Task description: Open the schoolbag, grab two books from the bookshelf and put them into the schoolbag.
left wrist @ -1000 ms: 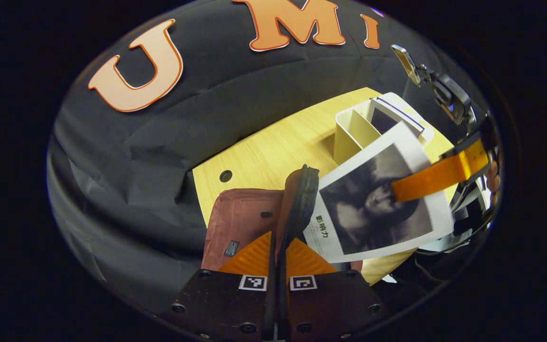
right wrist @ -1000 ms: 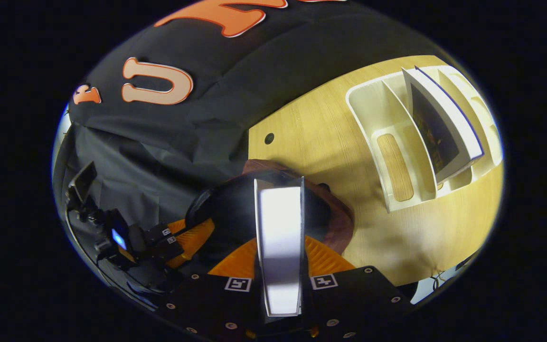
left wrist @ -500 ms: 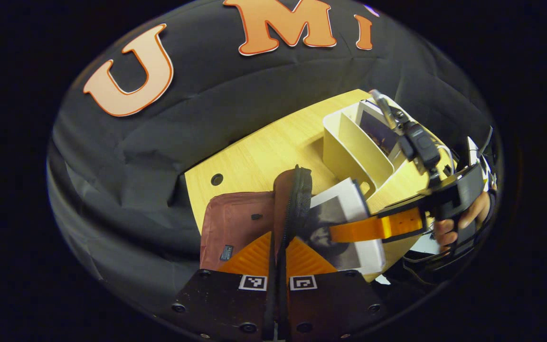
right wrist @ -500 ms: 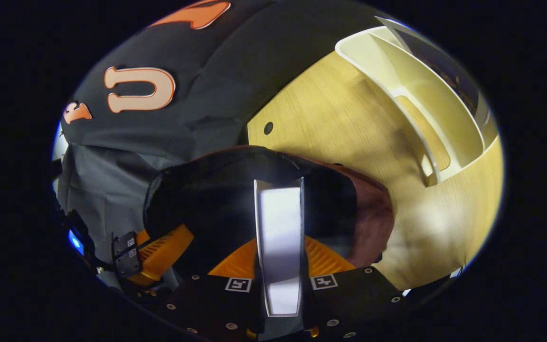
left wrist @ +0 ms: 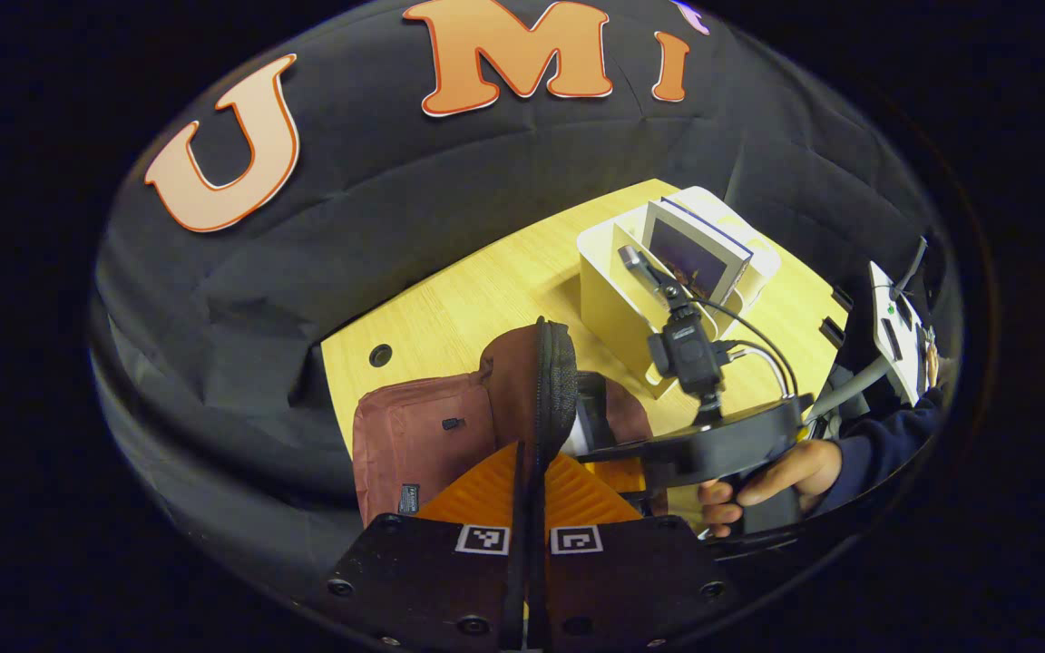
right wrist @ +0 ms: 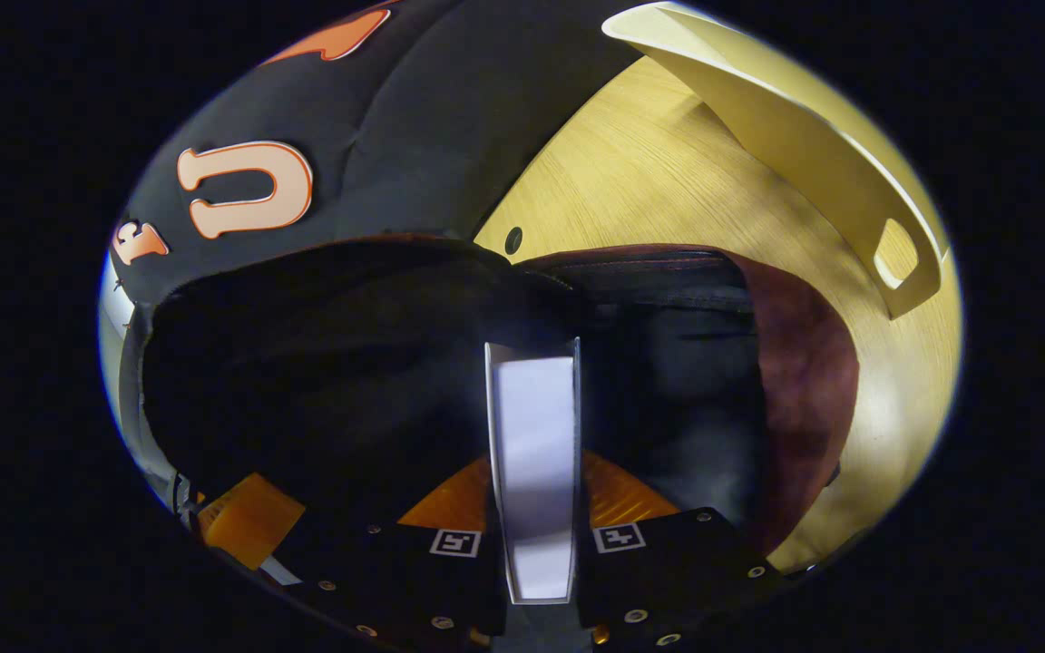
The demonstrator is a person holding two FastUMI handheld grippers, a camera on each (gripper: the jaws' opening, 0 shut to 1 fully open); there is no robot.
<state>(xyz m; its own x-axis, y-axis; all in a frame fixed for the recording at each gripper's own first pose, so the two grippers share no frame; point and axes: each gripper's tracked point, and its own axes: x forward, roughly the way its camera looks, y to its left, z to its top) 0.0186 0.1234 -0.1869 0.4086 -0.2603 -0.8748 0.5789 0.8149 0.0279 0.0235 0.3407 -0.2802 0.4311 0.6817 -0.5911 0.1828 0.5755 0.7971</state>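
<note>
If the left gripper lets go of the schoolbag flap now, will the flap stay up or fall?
The flap would probably sag or fall: it looks like soft fabric and stands upright only where the left gripper pinches its zipper edge. The schoolbag looks floppy. The book in the right gripper may partly prop the opening.

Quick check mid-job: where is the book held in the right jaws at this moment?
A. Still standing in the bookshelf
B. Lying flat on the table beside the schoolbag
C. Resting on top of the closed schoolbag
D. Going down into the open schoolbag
D: in the right gripper view the book, clamped by the right gripper, points into the dark open mouth of the schoolbag, whose flap the left gripper holds up.
</note>
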